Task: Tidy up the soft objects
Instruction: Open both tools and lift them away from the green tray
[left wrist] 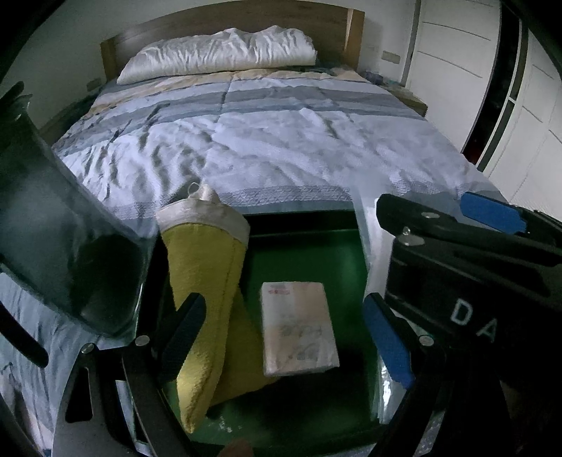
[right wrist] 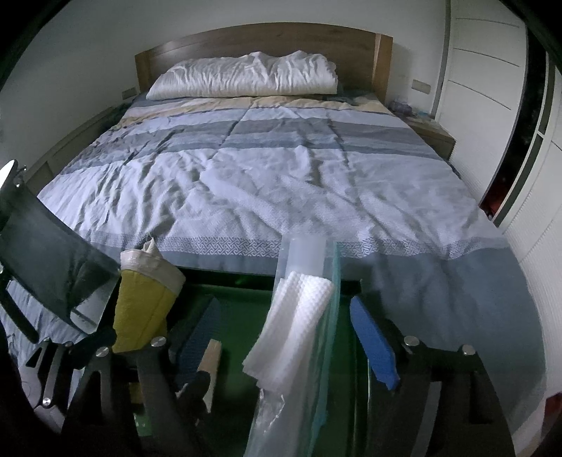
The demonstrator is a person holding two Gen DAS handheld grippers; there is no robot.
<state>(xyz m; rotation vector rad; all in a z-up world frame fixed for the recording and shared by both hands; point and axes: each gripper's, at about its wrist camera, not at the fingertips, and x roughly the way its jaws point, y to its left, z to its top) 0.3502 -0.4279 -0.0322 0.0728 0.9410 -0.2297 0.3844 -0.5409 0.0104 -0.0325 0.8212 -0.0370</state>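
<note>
At the foot of the bed, a green bin holds a yellow mitt and tissue pack; both tools, left and right, stand apart, empty, so the next move likely needs another soft item.

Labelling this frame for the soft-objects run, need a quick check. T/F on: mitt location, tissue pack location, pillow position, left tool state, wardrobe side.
1. The yellow oven mitt stands in the green bin. True.
2. The white tissue pack lies on the bedspread. False: it lies flat on the bin floor, beside the mitt.
3. The pillow sits at the foot of the bed. False: it rests against the wooden headboard.
4. The left tool is open, clamped on nothing. True.
5. The white wardrobe doors are on the left of the view. False: they are on the right.
</note>
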